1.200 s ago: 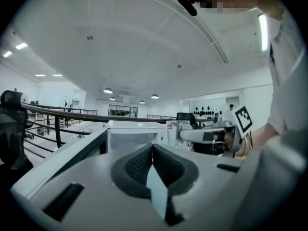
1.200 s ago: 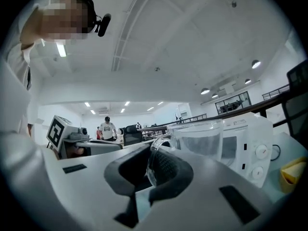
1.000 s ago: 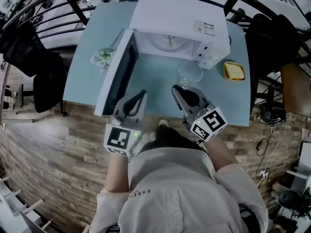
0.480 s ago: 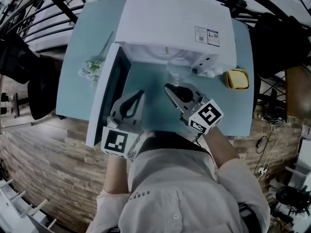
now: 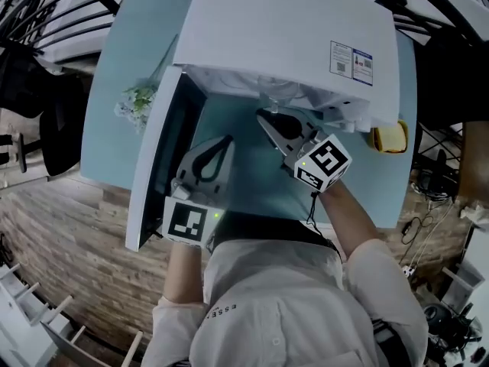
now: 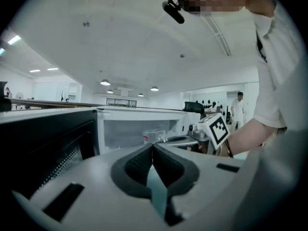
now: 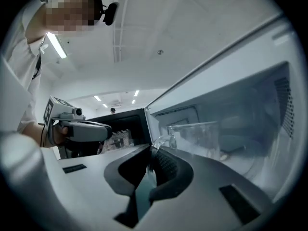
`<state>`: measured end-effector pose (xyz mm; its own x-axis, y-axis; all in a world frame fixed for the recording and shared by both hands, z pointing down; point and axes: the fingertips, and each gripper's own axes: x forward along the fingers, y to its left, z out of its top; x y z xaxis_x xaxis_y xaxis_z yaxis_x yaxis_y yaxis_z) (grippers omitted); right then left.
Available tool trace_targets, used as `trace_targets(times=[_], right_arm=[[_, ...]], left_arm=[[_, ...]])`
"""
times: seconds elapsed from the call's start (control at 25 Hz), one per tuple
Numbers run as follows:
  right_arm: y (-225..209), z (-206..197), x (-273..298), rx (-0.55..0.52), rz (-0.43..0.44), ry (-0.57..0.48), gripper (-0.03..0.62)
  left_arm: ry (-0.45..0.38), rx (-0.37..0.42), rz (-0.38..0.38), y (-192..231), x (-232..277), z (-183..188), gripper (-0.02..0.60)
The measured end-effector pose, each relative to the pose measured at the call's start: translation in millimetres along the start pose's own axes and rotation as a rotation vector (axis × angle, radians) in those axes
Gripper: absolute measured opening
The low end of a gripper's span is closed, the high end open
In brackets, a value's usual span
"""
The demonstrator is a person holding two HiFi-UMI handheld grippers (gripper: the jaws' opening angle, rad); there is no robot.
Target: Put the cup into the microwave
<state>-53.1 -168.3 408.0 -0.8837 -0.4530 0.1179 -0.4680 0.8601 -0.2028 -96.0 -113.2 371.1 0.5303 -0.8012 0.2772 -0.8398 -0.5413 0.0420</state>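
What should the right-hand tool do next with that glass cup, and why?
Probably ease the right gripper forward: its jaws are shut on the handle of the cup, which hangs just at the open mouth of the microwave.

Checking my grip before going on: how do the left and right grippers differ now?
The right gripper holds the cup by its handle; the left gripper is shut on nothing. The right reaches the microwave mouth; the left hangs back by the door. Both face the microwave.

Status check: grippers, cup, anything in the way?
Right gripper shut on the cup by its handle. Left gripper shut, empty, near the open door. Cup at the microwave mouth. Nothing seen blocking.
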Motion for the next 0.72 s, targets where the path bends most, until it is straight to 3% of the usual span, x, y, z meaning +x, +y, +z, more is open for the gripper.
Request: trace_targets(times=[0.72], right_arm=[[-48, -18, 48, -0.056, -0.058, -0.028, 0.021]], left_arm=[[0.052, -0.062, -0.004, 15, 21, -40, 0.003]])
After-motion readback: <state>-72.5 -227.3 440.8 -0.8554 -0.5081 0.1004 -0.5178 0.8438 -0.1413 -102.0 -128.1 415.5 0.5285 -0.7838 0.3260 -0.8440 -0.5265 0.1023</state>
